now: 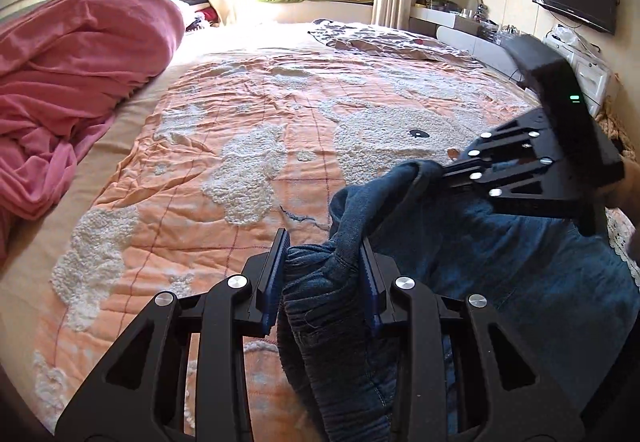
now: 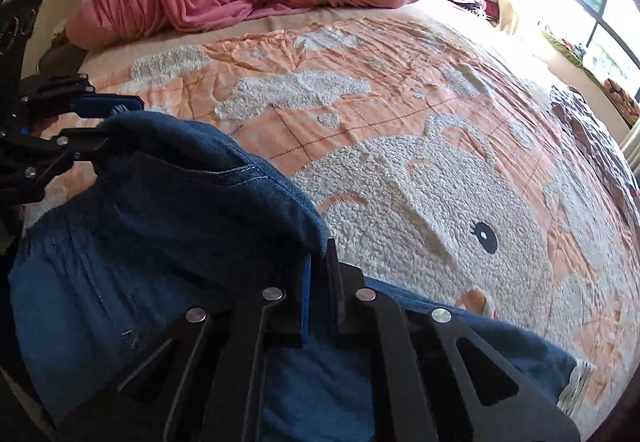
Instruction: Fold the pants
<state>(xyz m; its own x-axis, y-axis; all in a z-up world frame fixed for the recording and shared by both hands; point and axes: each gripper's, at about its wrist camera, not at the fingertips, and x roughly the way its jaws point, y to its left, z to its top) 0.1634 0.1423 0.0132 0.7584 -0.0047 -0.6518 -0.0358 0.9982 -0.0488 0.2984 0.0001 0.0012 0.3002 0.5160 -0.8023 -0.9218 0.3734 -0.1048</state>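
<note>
**Both grippers clamped on blue jeans above the bed**

The left gripper (image 1: 325,262) reaches forward and level, its fingers pinching a bunched fold of the pants (image 1: 500,262). The right gripper (image 2: 320,282) angles in from the side, fingers closed on a hem edge. The denim spans crosswise between them over the orange quilt (image 1: 248,102).

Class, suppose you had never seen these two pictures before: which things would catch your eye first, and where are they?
First, the dark blue pants bunched at the near edge of the bed, pinched by the left claw and the right claw. Next, the peach quilt with its fluffy white animal face, then the heaped pink blanket at the bed's far side.
</note>
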